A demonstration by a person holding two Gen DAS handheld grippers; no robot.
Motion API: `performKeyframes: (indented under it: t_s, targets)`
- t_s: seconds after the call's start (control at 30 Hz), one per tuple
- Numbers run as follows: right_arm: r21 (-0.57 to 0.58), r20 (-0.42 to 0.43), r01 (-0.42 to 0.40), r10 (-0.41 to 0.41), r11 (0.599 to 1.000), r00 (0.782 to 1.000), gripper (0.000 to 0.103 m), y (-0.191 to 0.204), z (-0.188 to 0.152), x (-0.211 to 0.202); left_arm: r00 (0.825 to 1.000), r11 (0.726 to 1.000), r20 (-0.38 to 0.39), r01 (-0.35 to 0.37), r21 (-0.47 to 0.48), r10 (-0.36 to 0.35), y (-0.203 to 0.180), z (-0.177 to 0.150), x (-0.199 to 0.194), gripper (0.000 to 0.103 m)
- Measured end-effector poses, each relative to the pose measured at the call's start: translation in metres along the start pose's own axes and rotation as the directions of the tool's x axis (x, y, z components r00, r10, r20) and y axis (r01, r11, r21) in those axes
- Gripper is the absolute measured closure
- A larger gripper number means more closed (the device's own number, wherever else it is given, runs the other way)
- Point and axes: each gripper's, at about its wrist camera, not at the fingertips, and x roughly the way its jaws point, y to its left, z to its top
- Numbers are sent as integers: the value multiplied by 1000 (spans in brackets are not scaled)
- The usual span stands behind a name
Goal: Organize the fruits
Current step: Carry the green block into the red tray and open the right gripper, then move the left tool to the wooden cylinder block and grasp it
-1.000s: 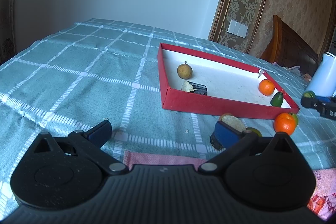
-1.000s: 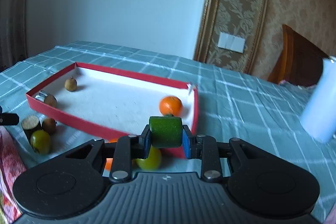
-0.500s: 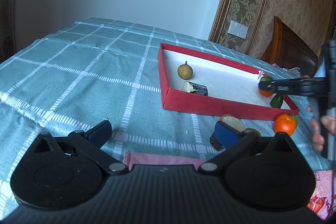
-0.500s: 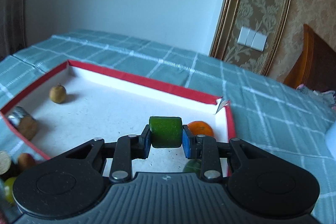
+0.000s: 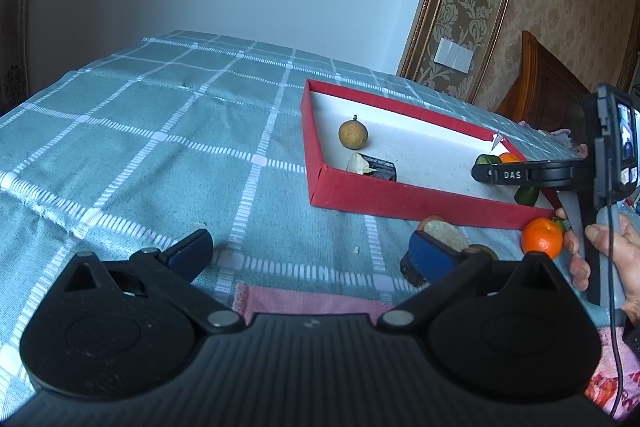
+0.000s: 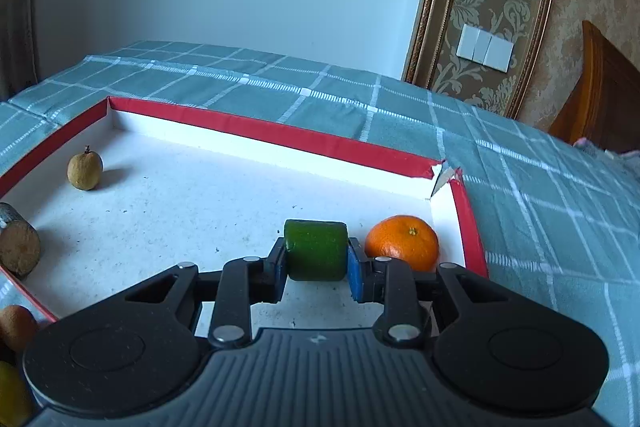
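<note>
Clamping a green fruit piece [image 6: 316, 250] in its jaws, the right gripper [image 6: 316, 269] hung over the red tray [image 6: 276, 138], lower centre of frame, beside an orange [image 6: 402, 242]. Left gripper [image 5: 308, 259] gaped empty. Several fruits, including a second orange [image 5: 542, 237], remained outside.

Both wrist views toward red tray [image 5: 400, 197]

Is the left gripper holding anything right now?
No: the left gripper stands wide open over the checked tablecloth, with nothing between its blue pads.
</note>
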Motion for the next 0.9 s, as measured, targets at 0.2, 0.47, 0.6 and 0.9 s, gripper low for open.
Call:
performKeyframes:
  t_s: [0.2,0.47,0.6,0.9]
  targets:
    - [51,7,-39,39,998,999,64,-14,-8,-35,1000,1000,-3,-8,5,8,-1,0,1,0]
    - [140,131,-7,-11,990,991,33,-44,-48,-118,1000,1000,-7,-10,6,10,-1,0,1,0]
    - [170,158,74,-101,983,982,25,-60,-78,-135,1000,1000,-9,-4,6,4,-1,0,2,0]
    - [247,109,48,-77,968,991,25,-81,-100,-125,999,999,34,-9,42,8,-7,-2,-11,0]
